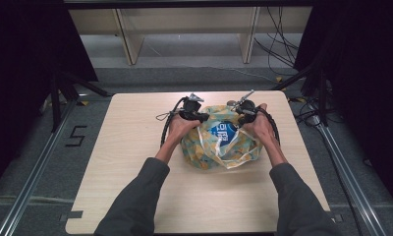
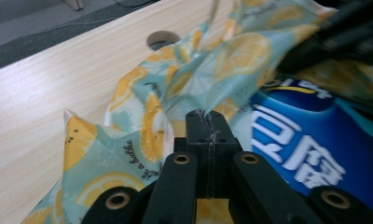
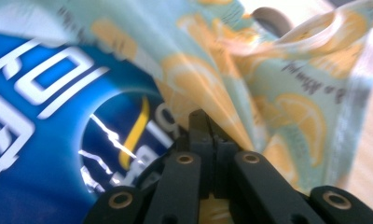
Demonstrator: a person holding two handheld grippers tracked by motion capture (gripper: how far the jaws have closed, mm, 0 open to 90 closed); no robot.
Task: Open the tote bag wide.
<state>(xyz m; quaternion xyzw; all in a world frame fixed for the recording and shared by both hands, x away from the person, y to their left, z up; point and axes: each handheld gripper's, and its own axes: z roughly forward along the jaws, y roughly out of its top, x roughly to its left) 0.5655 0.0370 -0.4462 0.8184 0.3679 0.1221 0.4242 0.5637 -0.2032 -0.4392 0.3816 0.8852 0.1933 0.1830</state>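
My fingers are pressed together on both sides: the left gripper (image 1: 200,117) pinches the left rim of the pale green fabric bag printed with yellow lemon slices (image 1: 197,147), and the right gripper (image 1: 244,118) pinches the right rim, so the mouth lies stretched between them across the light wooden table (image 1: 126,162). The bag sits at mid-table toward the far edge, each hand equally near, with bare tabletop to both sides for pulling wider. Inside the opening lies a glossy blue packet with white lettering (image 1: 224,132).
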